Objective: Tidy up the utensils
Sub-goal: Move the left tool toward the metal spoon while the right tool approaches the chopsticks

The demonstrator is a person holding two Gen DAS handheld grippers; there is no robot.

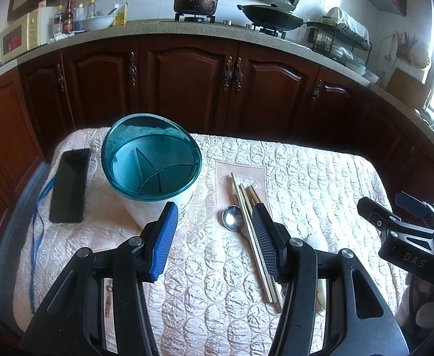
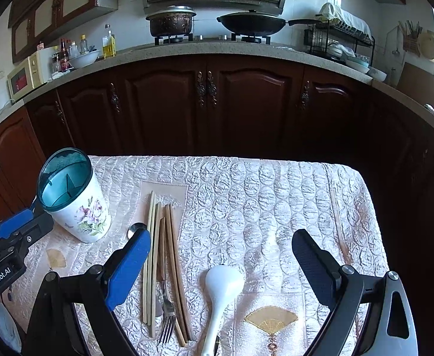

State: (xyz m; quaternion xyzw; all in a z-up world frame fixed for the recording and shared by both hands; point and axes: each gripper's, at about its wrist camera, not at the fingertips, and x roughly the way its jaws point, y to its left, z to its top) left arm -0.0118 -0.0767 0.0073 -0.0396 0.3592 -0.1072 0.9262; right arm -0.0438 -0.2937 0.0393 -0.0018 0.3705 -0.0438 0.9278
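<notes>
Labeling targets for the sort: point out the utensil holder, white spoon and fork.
utensil holder (image 2: 83,222): right wrist view, on its floral side wall.
white spoon (image 2: 224,280): right wrist view, on the bowl.
fork (image 2: 167,324): right wrist view, on the tines.

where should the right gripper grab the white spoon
Grip the white spoon across its narrow handle, just below the bowl, coming straight down. It lies flat on the quilted cloth, handle toward the camera, between the open right gripper's fingers, apart from the chopsticks.
</notes>
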